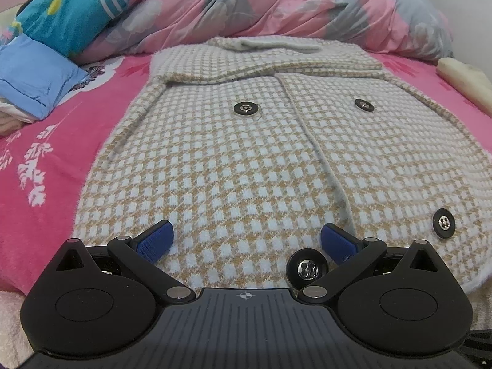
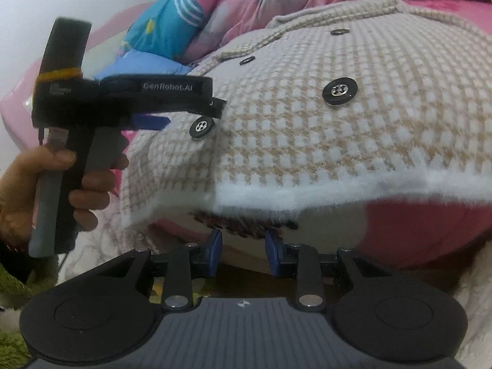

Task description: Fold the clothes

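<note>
My checked coat [image 1: 246, 160] lies flat on the pink bed [image 1: 46, 166], buttons up, its collar towards the heaped quilt [image 1: 276, 3]. My left hand-held gripper [image 1: 247, 241] hangs over the hem with its jaws spread wide and nothing between them; a black button [image 1: 306, 268] sits just inside its right finger. My right hand-held gripper [image 2: 243, 253] sits below the coat's white fluffy hem [image 2: 276, 198], jaws narrow but apart, gripping nothing. My left hand [image 2: 52, 184] shows there, around its handle.
</note>
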A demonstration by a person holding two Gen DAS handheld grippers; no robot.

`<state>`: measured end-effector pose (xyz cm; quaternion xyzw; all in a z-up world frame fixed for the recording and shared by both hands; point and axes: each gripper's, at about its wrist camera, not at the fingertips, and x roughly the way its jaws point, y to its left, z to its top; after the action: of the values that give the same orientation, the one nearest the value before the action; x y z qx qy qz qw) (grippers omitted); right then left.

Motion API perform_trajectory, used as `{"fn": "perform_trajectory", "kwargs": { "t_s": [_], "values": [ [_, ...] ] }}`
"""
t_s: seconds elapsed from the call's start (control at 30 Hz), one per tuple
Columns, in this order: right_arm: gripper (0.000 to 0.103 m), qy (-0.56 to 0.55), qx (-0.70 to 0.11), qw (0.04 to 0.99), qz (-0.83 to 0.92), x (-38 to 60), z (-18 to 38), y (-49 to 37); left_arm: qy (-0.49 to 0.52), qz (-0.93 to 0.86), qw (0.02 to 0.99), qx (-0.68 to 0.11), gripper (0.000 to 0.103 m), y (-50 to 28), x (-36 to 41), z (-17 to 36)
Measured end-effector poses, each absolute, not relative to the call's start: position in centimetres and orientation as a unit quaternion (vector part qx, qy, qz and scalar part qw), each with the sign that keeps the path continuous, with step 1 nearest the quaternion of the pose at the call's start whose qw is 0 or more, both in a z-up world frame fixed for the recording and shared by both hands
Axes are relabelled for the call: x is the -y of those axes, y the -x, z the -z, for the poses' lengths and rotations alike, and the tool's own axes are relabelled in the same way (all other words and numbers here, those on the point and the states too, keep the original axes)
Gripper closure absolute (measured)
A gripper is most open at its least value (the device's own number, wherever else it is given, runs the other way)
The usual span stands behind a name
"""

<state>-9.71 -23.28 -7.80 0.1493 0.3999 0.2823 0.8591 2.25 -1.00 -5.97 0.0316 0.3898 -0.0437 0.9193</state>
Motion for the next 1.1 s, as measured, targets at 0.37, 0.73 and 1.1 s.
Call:
{"fn": "perform_trajectory", "kwargs": {
  "t_s": [0.37, 0.73, 1.1],
  "values": [
    [0.069, -0.197, -0.419, 0.840, -0.283, 24.6, 9.0, 9.2, -0.035, 0.034, 0.919, -0.391, 0.000, -2.1, 1.3, 5.9],
    [0.069, -0.216, -0.423, 0.832, -0.289, 25.0, 9.4, 9.2, -0.045, 0.025, 0.918, -0.392, 0.000, -2.0, 1.7, 5.8],
    [0.065, -0.235, -0.429, 0.822, -0.292, 25.2, 10.0, 9.0, -0.059, 0.017, 0.921, -0.385, 0.000, -1.8, 2.2, 5.8]
  ]
}}
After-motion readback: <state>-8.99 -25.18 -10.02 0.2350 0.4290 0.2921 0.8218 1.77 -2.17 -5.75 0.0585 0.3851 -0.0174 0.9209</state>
